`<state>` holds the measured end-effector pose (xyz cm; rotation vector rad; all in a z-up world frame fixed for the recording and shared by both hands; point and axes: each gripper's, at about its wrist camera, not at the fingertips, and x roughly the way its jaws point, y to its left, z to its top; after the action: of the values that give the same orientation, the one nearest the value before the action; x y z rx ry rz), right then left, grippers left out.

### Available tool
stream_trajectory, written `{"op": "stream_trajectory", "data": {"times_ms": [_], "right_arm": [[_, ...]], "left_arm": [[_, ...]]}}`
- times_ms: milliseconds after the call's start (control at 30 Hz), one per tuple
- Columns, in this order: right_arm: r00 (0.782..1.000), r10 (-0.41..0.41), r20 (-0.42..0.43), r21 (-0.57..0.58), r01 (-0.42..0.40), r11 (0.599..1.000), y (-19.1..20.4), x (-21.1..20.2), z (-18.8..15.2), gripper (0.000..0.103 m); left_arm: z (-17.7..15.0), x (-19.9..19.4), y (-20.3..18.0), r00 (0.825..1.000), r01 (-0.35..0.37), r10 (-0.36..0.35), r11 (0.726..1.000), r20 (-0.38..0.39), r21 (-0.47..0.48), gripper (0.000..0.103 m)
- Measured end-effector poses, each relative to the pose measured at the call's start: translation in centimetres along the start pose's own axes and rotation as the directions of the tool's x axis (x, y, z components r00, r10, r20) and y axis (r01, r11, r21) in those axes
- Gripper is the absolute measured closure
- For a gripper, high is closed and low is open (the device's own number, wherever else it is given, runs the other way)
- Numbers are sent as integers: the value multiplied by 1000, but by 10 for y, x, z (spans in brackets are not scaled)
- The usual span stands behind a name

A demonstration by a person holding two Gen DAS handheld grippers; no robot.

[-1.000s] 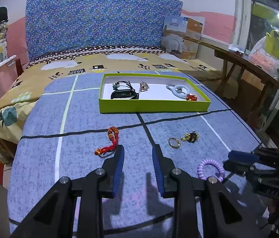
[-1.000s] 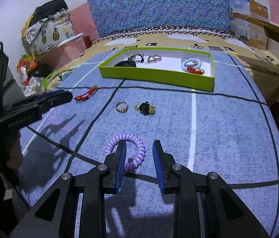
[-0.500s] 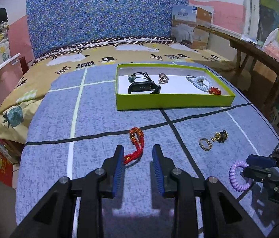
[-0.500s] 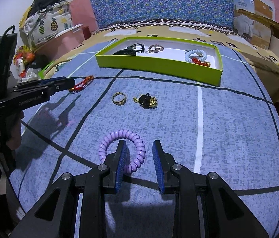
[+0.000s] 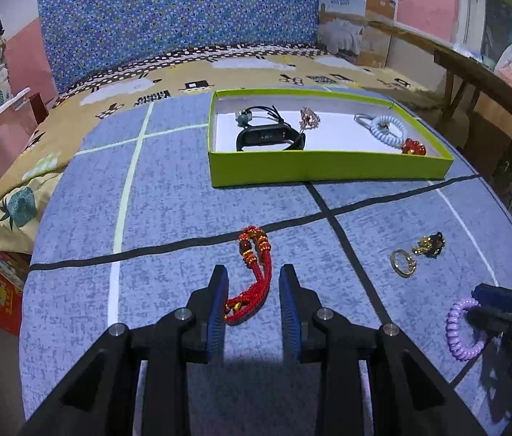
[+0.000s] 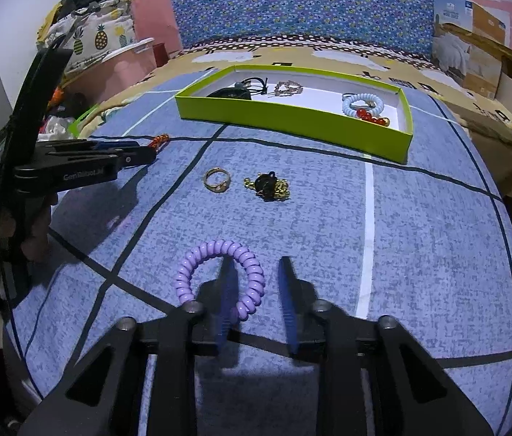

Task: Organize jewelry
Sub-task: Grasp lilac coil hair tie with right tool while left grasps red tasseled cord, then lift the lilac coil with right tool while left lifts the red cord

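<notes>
A red beaded cord bracelet [image 5: 254, 276] lies on the blue cloth between the open jaws of my left gripper [image 5: 252, 283]; its near end sits between the blue pads. A purple coil hair tie [image 6: 219, 279] lies on the cloth, its right side between the open jaws of my right gripper [image 6: 256, 283], the left finger inside the ring. A gold ring [image 6: 216, 180] and a black-and-gold charm [image 6: 268, 187] lie further out. The green tray [image 5: 328, 172] holds a black band, a white coil tie, red beads and other pieces.
The blue gridded cloth [image 5: 168, 203] covers a bed-like surface with a blue patterned headboard [image 5: 183, 18] behind. A wooden table [image 5: 474, 69] stands to the right. Bags and boxes [image 6: 92, 40] are piled at the left edge.
My left gripper moved forward so the red bracelet now lies between its jaws. My right gripper crept forward over the purple coil tie. Both stay open.
</notes>
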<state>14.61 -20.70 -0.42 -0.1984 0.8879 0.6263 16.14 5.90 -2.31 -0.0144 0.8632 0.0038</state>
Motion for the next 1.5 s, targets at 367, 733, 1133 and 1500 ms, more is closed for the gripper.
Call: {"op": "stream_trajectory", "data": {"times_ms": [367,733,1133,1500], "right_arm": [[1000,1,14,25,-1,1000,-6,-3,-1,94],[998,12,67,61,-16,998,-13,-20,-2,94],[992,19,124,114,-33,993,-21,-38,2,94],[990,7,140,125,-25,992,-30,-39,15,94]], "left_arm": [[-3,-2,-6,999,40,-39,999,-7,31,92],[-19,-45,-14,981,167,-167,986,102,9,93],[-24,-72,-25,965,213,-210,977,160,0,93],[-10,-69,-29,965,199,-196,980,176,3,97]]}}
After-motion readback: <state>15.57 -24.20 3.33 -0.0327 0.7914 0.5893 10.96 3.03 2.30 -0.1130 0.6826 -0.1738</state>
